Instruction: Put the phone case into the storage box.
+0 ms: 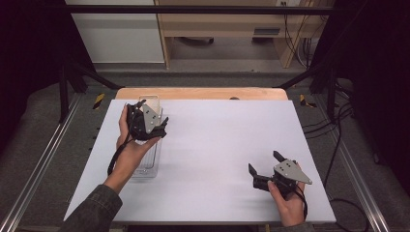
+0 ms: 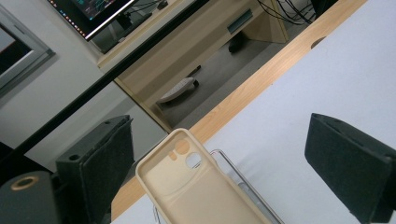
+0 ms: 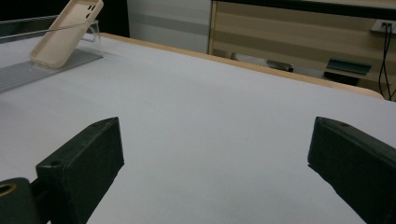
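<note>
A white table [image 1: 212,159] fills the high view, its wooden edge at the far side; your left gripper [image 1: 147,123] hangs over a clear tray [image 1: 147,166] at the far left, and your right gripper [image 1: 266,166] rests low near the right edge, jaws spread and empty. In your left gripper view, the jaws stand wide apart with a beige phone case [image 2: 196,191] between them, touching neither. In your right gripper view, that case [image 3: 65,32] leans in the tray [image 3: 28,70], well apart from the open jaws.
</note>
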`<state>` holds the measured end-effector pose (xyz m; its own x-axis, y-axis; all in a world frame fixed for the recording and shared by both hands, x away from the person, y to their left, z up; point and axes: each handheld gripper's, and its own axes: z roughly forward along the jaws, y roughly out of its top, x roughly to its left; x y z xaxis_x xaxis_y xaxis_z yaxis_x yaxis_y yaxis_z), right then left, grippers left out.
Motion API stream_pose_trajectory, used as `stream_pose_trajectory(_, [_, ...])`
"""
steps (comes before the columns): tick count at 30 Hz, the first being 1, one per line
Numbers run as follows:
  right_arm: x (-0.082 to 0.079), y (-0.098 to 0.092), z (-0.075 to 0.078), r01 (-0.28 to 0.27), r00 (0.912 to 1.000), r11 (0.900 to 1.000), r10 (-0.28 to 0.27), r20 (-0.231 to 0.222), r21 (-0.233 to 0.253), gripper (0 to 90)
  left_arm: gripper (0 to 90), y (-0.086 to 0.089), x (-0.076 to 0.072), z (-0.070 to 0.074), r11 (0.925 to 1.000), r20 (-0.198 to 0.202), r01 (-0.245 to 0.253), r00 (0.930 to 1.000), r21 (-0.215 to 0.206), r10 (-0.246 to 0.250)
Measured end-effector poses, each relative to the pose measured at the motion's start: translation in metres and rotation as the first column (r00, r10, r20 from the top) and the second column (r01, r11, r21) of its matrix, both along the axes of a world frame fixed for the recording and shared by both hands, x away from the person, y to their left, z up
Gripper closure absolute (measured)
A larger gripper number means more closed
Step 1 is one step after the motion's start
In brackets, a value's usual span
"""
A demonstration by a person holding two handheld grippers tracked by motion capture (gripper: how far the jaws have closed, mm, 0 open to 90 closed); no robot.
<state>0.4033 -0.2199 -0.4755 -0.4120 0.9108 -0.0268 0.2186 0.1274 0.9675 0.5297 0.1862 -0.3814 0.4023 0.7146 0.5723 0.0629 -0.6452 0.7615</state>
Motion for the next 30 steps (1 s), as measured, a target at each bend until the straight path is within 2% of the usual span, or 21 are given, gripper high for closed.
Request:
stream_pose_trajectory(13, [-0.001,0.001,0.0,-0.003,1.0,1.0,0.003,0.004,-0.004,2.9,6.4,-0.006,-0.011,-0.002,0.9992,-0.004,0.038,0.9993,0.014,-0.038])
stream_pose_trajectory(19, [0.0,0.002,0.0,-0.002,1.0,1.0,0.002,0.002,-0.002,2.9,5.9,-0.005,-0.015,-0.001,0.9988,-0.009,0.049,0.9988,-0.001,-0.049])
stream_pose_trajectory(30, [0.0,0.002,0.0,-0.003,1.0,1.0,0.003,0.003,-0.003,2.8,4.4,-0.004,-0.023,0.004,0.994,-0.01,0.091,0.9957,-0.06,-0.092])
